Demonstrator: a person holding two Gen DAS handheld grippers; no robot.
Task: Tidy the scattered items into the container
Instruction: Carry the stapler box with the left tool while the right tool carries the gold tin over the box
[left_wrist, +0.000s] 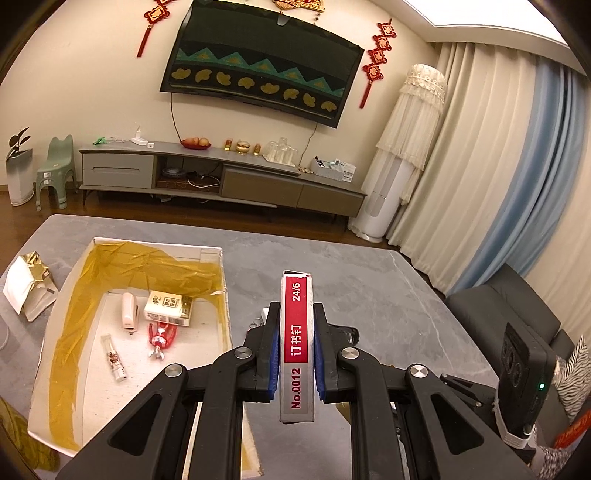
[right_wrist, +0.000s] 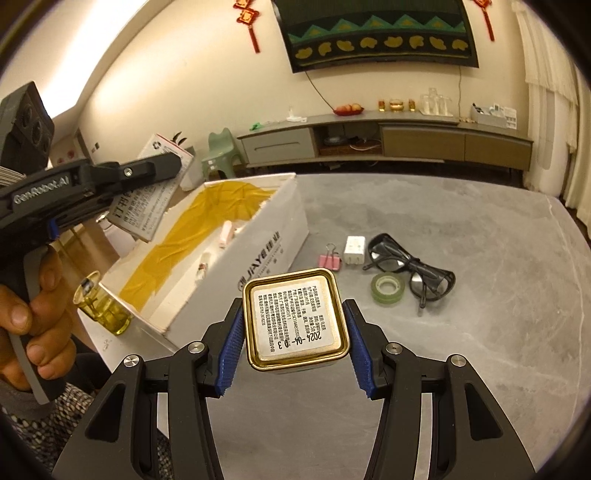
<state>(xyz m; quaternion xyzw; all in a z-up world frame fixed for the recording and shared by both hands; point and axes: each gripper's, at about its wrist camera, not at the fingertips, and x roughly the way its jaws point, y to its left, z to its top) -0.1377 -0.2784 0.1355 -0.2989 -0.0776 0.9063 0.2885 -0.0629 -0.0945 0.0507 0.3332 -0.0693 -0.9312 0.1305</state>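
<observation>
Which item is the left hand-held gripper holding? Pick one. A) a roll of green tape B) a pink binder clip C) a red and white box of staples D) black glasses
C: the left hand-held gripper is clamped on the box of staples, while the other three lie on the table.

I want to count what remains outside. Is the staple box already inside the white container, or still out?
Still out. The left tongs grip the staple box in the air, beside the white container, not yet inside it.
</observation>
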